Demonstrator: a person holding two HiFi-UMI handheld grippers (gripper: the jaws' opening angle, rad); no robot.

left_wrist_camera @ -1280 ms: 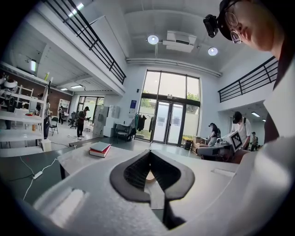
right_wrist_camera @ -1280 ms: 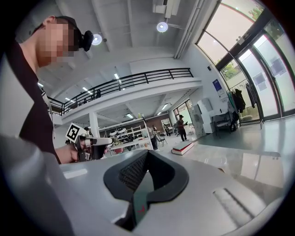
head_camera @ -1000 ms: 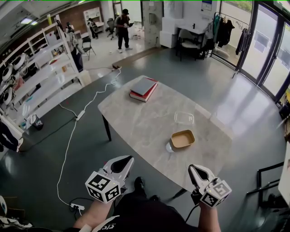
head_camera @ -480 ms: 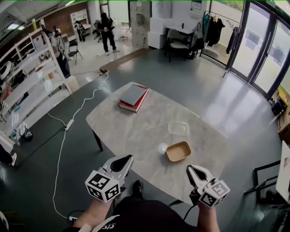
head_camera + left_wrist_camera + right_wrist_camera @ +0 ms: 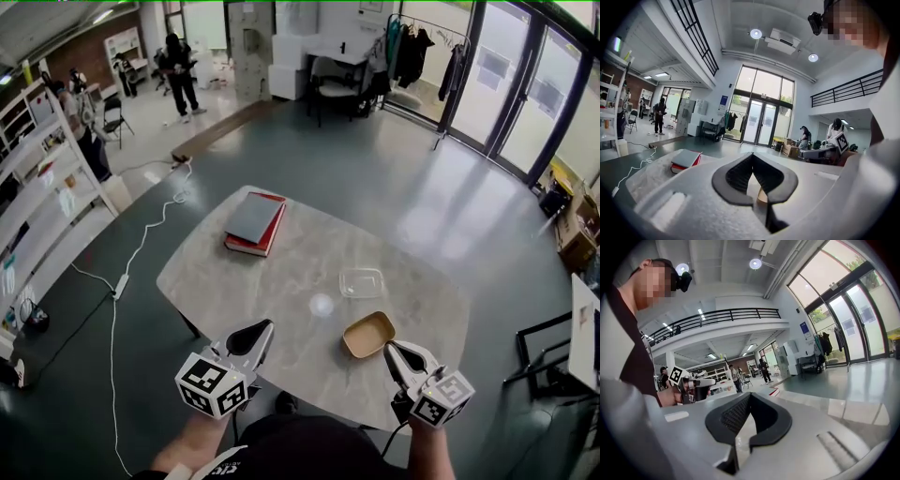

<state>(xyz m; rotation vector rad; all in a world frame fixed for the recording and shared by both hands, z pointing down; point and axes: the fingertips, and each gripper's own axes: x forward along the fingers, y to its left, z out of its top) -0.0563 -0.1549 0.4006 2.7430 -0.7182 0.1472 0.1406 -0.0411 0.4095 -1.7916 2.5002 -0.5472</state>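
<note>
**Gripper state.** The left gripper (image 5: 261, 326) is clenched: in the left gripper view its jaw tips meet and the loop behind them holds nothing. The right gripper (image 5: 390, 348) is likewise clenched and empty, with its tips together in the right gripper view. Both hover at the near edge of the table (image 5: 234, 281) and touch nothing.

**Position of the tray.** The brown tray (image 5: 367, 335) rests on the table near that edge. It lies just ahead of the right gripper and slightly to its left, close beside the tips but apart from them. From the left gripper it lies well off to the right. The right gripper is clearly the nearer of the two. The tray's long side runs roughly across the person's front, slightly tilted, and its opening faces up.

**Surroundings.** A clear container (image 5: 361, 282) sits just beyond the tray. A small white round object (image 5: 322, 304) lies to its left. A stack of books (image 5: 255, 222) lies at the far left of the table, well apart.
</note>
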